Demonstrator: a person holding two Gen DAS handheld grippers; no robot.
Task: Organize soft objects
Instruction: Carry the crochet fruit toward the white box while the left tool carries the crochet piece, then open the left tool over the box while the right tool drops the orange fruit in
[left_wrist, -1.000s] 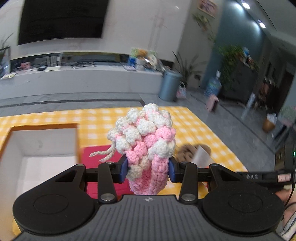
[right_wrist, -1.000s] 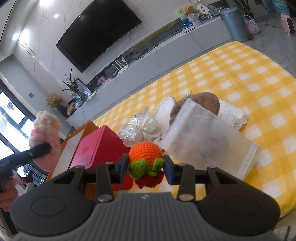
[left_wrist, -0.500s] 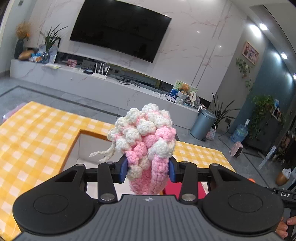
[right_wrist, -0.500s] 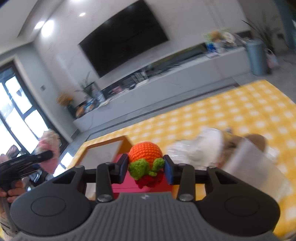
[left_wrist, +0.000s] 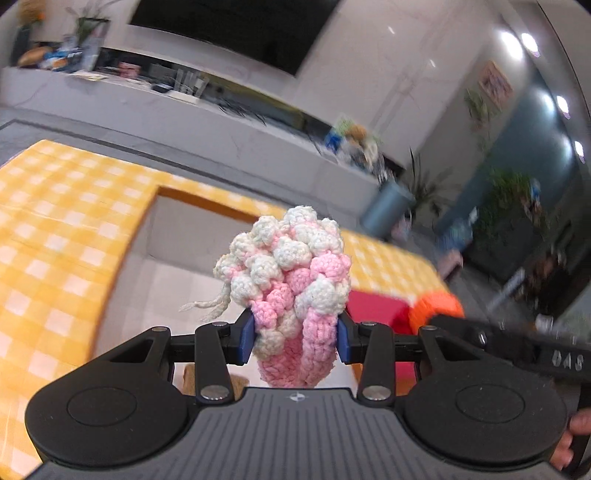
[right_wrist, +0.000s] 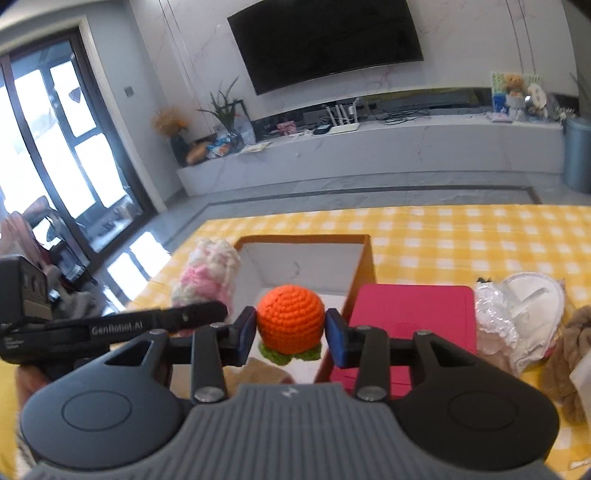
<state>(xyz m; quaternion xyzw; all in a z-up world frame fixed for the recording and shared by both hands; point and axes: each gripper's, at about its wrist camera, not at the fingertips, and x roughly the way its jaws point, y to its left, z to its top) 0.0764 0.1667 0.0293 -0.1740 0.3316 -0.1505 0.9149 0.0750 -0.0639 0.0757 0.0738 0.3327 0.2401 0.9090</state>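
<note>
— Yellow checked cloth covers the table (right_wrist: 461, 236), with a big dark television (right_wrist: 325, 37) on the marble wall behind. What sits on it?

— An open box (right_wrist: 303, 258) with white inner walls and an orange rim. Just right of the box, touching its edge, lies a flat pink case (right_wrist: 410, 317). Further right of the box are a crinkled silver-white bundle (right_wrist: 495, 317) and something brown and woolly (right_wrist: 576, 354).

— And the left claw (left_wrist: 295, 338)?

— Pinching a knitted pink-and-white bobbly pouch (left_wrist: 291, 280) between its blue pads, held over the box (left_wrist: 177, 258), near the box's left side as the right camera shows it.

— The right claw (right_wrist: 291, 334)?

— Pressed against a crocheted orange ball (right_wrist: 290, 319) with green leaves underneath, gripped on both sides. It hangs above the box's right half, close to the wall next to the pink case. A beige soft thing (right_wrist: 255, 374) lies in the box below it.
</note>
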